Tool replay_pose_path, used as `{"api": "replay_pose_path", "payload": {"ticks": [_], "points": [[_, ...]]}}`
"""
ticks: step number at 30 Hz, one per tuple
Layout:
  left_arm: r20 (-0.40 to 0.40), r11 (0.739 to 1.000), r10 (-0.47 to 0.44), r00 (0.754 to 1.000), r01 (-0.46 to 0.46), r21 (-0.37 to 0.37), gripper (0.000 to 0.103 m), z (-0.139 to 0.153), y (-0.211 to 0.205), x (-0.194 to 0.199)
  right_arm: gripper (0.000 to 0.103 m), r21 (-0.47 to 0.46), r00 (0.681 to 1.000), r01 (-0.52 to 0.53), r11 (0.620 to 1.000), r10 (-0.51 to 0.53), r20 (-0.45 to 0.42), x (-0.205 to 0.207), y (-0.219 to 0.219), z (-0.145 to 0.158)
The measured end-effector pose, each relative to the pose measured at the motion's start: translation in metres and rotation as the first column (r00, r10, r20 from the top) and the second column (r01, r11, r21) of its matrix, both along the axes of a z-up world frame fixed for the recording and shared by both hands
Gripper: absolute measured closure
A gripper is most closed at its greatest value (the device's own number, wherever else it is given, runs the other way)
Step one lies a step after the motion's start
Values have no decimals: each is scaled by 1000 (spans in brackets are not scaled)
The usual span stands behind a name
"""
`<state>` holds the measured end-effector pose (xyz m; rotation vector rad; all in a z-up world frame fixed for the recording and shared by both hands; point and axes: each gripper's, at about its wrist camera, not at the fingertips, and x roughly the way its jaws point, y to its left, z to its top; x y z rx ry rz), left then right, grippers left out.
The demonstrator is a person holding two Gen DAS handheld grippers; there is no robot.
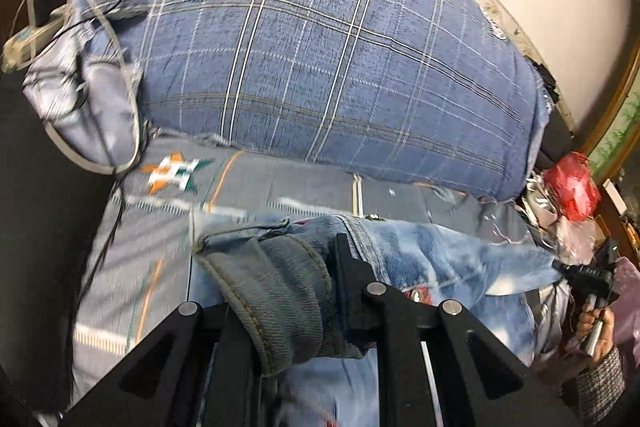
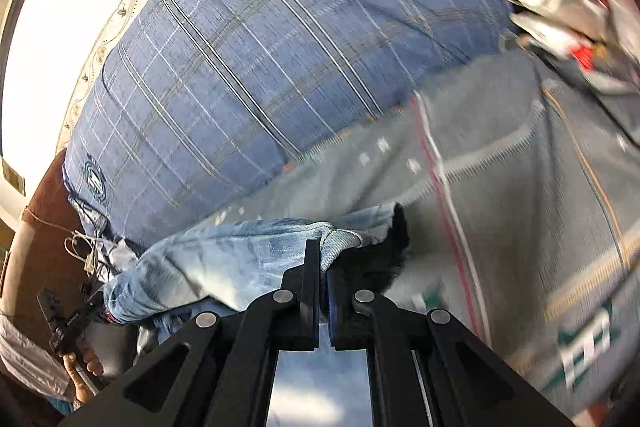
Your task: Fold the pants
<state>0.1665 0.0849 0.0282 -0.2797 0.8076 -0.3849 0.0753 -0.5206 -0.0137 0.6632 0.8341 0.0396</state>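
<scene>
- here the jeans (image 1: 420, 251) are hanging stretched between both claws above the grey bedsheet (image 1: 280, 195), just in front of the blue plaid quilt (image 1: 320, 59).
- judged soft, fairly heavy denim that is sagging mid-span; the thick hems are offering the firmest hold.
- the left gripper (image 1: 304, 267) is clamping a bunched, rolled edge.
- the right gripper (image 2: 324, 259) is pinching a corner, jaws together.

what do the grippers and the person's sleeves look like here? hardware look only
Both alike: the left gripper and the right gripper are matte black, with flat narrow fingers on angular linkage arms with triangular cut-outs and round silver pivot pins. The right shows blue inner pads. Seen from the opposite camera, each handle is black. One sleeve is grey tweed-like knit; the other sleeve is pale grey.
</scene>
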Motion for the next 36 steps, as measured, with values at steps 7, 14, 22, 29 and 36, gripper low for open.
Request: {"api": "replay_pose_path", "payload": {"ticks": [7, 14, 22, 29, 36], "points": [[-43, 1000, -23, 999, 24, 8, 88, -38, 13, -64, 99, 65, 997, 38, 997, -34, -67, -68, -7, -56], [-143, 1000, 22, 990, -20, 16, 82, -82, 25, -93, 99, 105, 996, 54, 993, -46, -80, -101, -2, -87], [-192, 999, -28, 981, 24, -27, 76, -84, 35, -106, 50, -27, 995, 73, 997, -75, -73, -129, 8, -79], [-177, 994, -105, 979, 103, -20, 75, -80, 43, -128, 34, -211, 988, 144, 967, -129, 80, -149, 21, -19], [-232, 987, -81, 969, 111, 116, 36, -97, 34, -121, 34, -226, 993, -55, 972, 76, 86, -111, 78, -14]]}}
